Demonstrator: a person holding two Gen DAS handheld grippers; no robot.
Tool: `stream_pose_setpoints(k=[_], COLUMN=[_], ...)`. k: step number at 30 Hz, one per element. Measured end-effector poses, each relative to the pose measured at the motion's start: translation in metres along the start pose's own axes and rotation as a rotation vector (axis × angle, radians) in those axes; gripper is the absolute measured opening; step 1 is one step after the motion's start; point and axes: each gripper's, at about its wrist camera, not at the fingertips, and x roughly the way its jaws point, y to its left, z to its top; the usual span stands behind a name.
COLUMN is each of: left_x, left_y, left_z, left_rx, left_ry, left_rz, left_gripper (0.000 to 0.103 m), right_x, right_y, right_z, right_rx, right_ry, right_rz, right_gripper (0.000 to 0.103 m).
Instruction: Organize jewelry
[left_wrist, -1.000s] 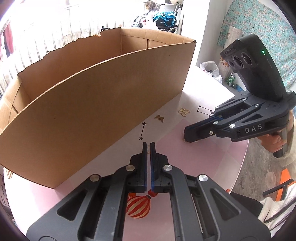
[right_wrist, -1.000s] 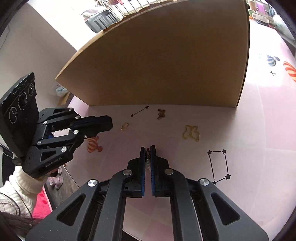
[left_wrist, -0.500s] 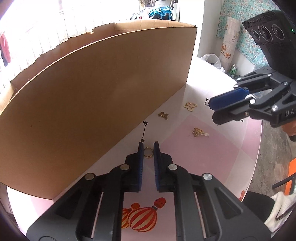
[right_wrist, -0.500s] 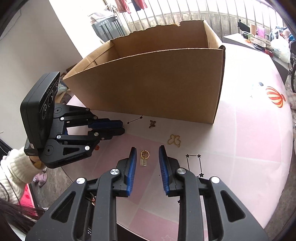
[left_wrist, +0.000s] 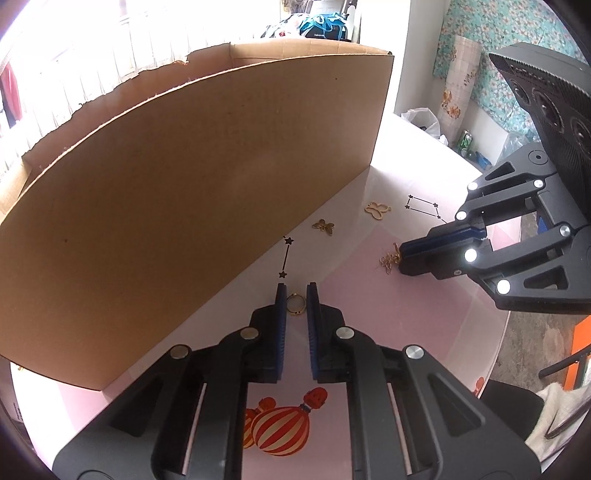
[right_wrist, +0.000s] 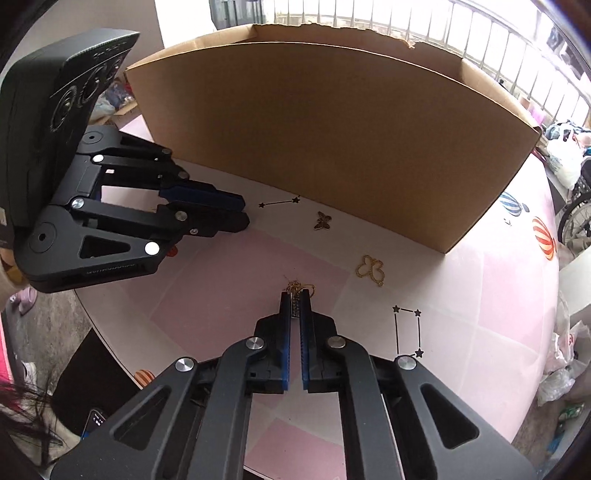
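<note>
Left wrist view first: the left gripper (left_wrist: 296, 295) has its fingers (left_wrist: 281, 314) slightly apart around a small gold ring (left_wrist: 296, 305) lying on the worktop (left_wrist: 369, 314). They look like they hold it, though I can't see the pads pressing. A second ago they were clamped flat with no ring between them, so that pickup looks underway. Off to the right, the right gripper (left_wrist: 400, 258) pinches a gold charm (left_wrist: 388, 260).

Right wrist view: its fingers just spread and snapped back, now clenched on that charm, a little ladder-shaped pendant (right_wrist: 294, 304) that lay loose half a second ago. So two pieces look ready for the cardboard box (right_wrist: 332, 140).

Count: one ring, one ladder pendant, two butterflies (solid (right_wrist: 322, 220), outline (right_wrist: 371, 270)), one box.
</note>
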Motion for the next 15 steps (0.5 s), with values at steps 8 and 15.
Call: stream_pose_setpoints(k=[8, 15], left_x=[-0.003, -0.006], left_y=[0.006, 0.011], left_z=[-0.003, -0.003], left_rx=[-0.026, -0.046], left_ry=[-0.005, -0.015], left_rz=[-0.018, -0.032], left_gripper=[0.01, 0.01], right_x=[-0.023, -0.024], right_y=[-0.024, -0.05], right_z=[0.001, -0.003], right_rx=[0.114, 0.253], right_ry=[-0.05, -0.074], right_rz=[0.166, 0.299], right_gripper=[0.001, 0.001])
